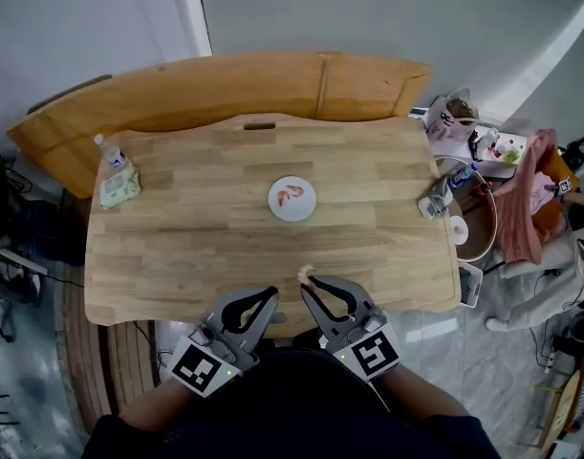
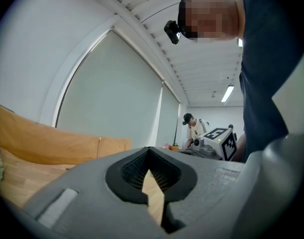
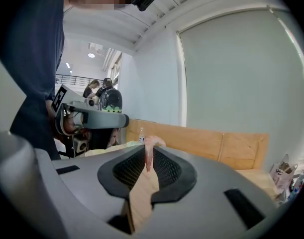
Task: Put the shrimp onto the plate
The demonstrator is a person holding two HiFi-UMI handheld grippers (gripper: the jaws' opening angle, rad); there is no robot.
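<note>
Right hand-held gripper (image 1: 309, 282): I am clamping a shrimp (image 3: 148, 152) at the tips, over the near edge of the desk (image 1: 177, 247).
Left hand-held gripper (image 1: 270, 295): jaws together, empty.
Risk: the pinch seems shallow, so the shrimp may be dropping short of the plate (image 1: 292, 213).

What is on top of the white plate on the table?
Two pink shrimp lie on the plate, near its middle. The part of the plate directly under them is covered.
</note>
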